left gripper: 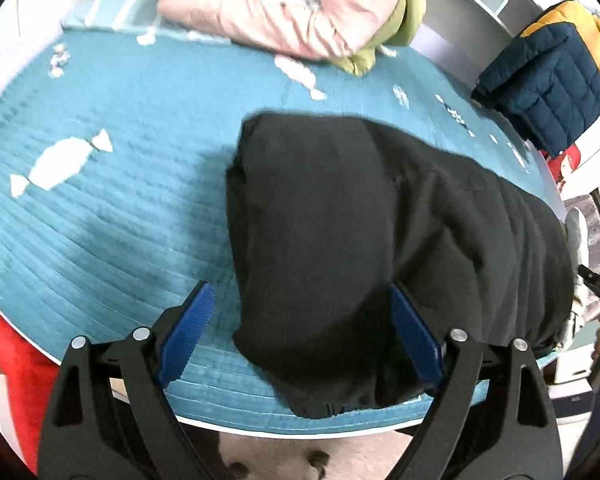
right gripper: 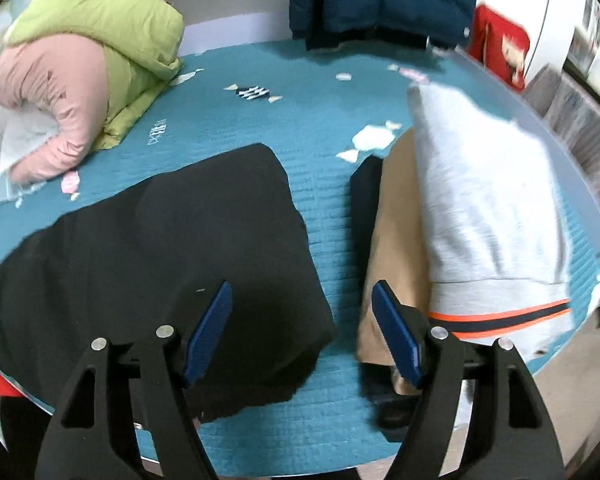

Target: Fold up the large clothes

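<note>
A black garment (left gripper: 364, 240) lies folded in a rough rectangle on the teal quilted bed cover (left gripper: 120, 208). Its near end hangs toward the bed's front edge. My left gripper (left gripper: 300, 300) is open above that near end, with cloth between and under the blue pads, not pinched. In the right wrist view the same black garment (right gripper: 160, 264) lies at the left. My right gripper (right gripper: 302, 296) is open and empty over the garment's right edge and the bare cover (right gripper: 332, 240).
A pink and green puffer jacket (right gripper: 92, 76) is piled at the back left. A navy puffer jacket (left gripper: 548, 80) sits at the back right. A stack of folded clothes with a grey sweatshirt (right gripper: 488, 208) on a tan garment (right gripper: 396, 240) lies right of my right gripper.
</note>
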A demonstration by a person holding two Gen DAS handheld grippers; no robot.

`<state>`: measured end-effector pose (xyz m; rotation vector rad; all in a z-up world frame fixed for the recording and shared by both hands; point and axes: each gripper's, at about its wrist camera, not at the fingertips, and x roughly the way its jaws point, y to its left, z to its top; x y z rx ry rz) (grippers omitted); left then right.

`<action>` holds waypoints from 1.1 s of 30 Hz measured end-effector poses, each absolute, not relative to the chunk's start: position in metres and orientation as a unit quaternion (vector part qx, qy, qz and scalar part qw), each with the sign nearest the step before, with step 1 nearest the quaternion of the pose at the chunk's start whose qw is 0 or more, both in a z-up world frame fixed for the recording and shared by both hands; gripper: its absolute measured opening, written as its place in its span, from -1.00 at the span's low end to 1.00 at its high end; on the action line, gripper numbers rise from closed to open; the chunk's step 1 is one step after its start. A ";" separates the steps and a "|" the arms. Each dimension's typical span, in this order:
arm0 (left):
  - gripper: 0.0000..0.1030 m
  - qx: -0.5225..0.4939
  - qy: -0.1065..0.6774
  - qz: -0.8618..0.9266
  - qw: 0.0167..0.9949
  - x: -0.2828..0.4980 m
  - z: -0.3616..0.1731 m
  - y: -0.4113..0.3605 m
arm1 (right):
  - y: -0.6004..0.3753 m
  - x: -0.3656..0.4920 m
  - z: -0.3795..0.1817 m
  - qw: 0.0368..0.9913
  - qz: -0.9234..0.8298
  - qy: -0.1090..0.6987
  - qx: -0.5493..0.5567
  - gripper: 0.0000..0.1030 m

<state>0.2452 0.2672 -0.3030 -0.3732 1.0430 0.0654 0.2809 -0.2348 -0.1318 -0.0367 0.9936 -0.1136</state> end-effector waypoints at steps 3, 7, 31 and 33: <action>0.71 -0.145 0.470 0.047 0.870 0.239 -0.278 0.258 | -0.230 0.275 -0.130 0.880 -0.052 0.472 -0.009 0.39; 0.75 -0.130 0.450 0.035 0.883 0.235 -0.254 0.243 | -0.218 0.265 -0.122 0.884 -0.046 0.466 -0.004 0.41; 0.77 -0.162 0.471 0.043 0.866 0.239 -0.285 0.239 | -0.141 0.246 -0.096 0.899 0.004 0.436 -0.028 0.50; 0.77 -0.180 0.478 0.043 0.858 0.240 -0.296 0.247 | -0.130 0.251 -0.098 0.899 0.011 0.437 -0.035 0.50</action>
